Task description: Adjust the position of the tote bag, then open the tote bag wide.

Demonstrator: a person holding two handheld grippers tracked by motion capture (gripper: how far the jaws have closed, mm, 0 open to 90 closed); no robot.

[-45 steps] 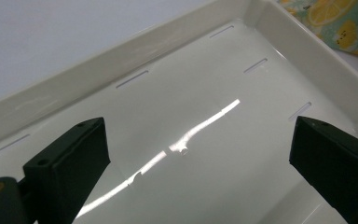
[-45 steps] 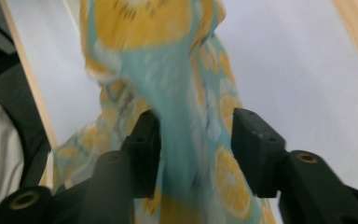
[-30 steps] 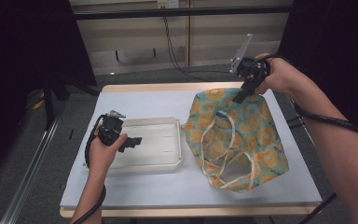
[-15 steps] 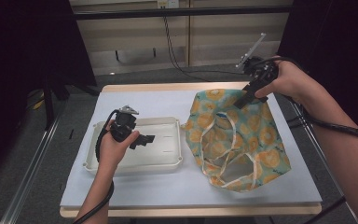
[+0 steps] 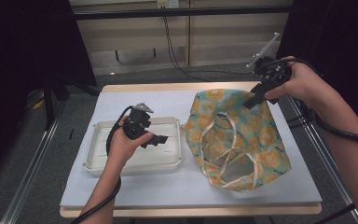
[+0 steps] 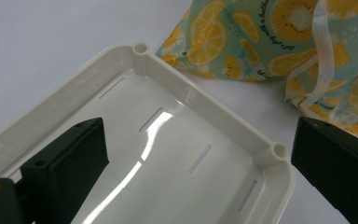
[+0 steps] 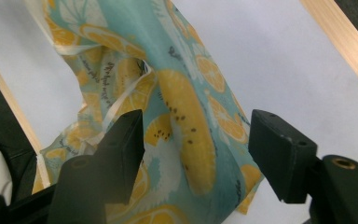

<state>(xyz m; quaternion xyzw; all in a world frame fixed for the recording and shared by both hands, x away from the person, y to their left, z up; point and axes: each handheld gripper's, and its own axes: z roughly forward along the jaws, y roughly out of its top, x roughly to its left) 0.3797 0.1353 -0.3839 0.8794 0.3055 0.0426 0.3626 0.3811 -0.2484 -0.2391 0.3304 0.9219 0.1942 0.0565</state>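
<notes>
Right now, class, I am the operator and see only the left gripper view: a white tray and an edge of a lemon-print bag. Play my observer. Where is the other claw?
Observer: The right claw hovers at the bag's far corner, toward the table's far right.
Operator: Is it gripping the fabric?
Observer: No. Its jaws have just been opening, and the right gripper view shows a fold of fabric between them, not clamped.
Operator: Can you see the bag's mouth?
Observer: Yes. In the high view it gapes toward the table's near edge, with pale handles looped across it.
</notes>
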